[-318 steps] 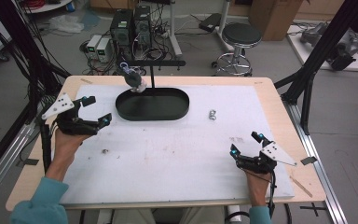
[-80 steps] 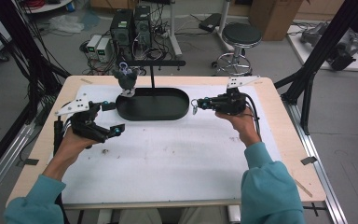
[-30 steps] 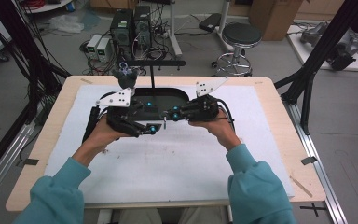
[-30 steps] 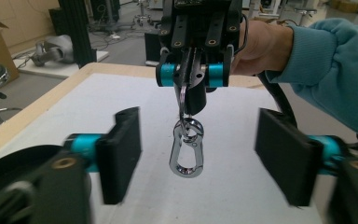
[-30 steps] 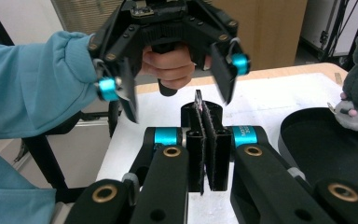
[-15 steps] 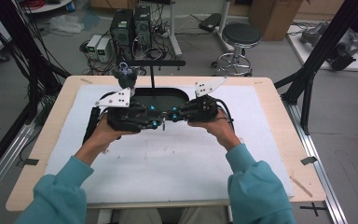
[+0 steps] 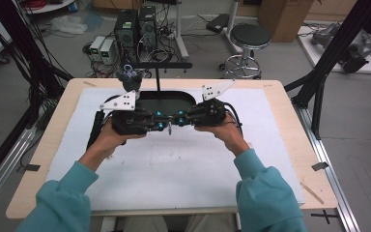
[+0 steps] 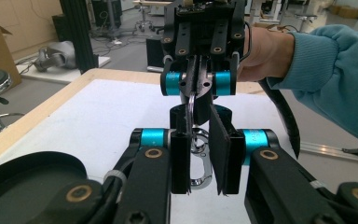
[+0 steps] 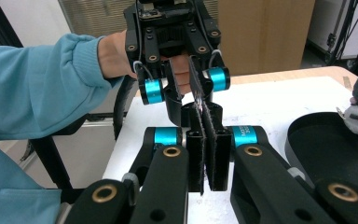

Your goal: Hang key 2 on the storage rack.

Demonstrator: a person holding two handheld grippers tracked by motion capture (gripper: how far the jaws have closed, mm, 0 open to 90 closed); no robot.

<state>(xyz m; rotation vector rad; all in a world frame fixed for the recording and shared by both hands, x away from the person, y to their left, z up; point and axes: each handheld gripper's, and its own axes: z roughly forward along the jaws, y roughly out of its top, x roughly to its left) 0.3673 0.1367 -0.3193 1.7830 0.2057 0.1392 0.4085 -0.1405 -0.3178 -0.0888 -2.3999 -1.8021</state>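
At the near edge of the table, two teal sleeves (image 7: 265, 193) reach forward over a white mat (image 7: 174, 169), each hand carrying a two-jaw gripper. The left gripper (image 7: 162, 124) and the right gripper (image 7: 176, 121) meet tip to tip above the mat, level with each other. Between them hangs a silver carabiner (image 8: 198, 158): in the left gripper view its loop sits between that gripper's jaws, which have just been closing and now stand narrow, the left pad against the metal, a slim gap on the other side; whether both pads press cannot be told. The right gripper's jaws are clamped tight on the carabiner's far end, seen as a thin metal strip at the pads (image 8: 192, 93). Just behind the grippers lies a black oval tray (image 7: 166, 99), and at its far left rim stands a small grey plush toy (image 7: 129, 79). A black stool (image 7: 250, 36) stands beyond on the floor.
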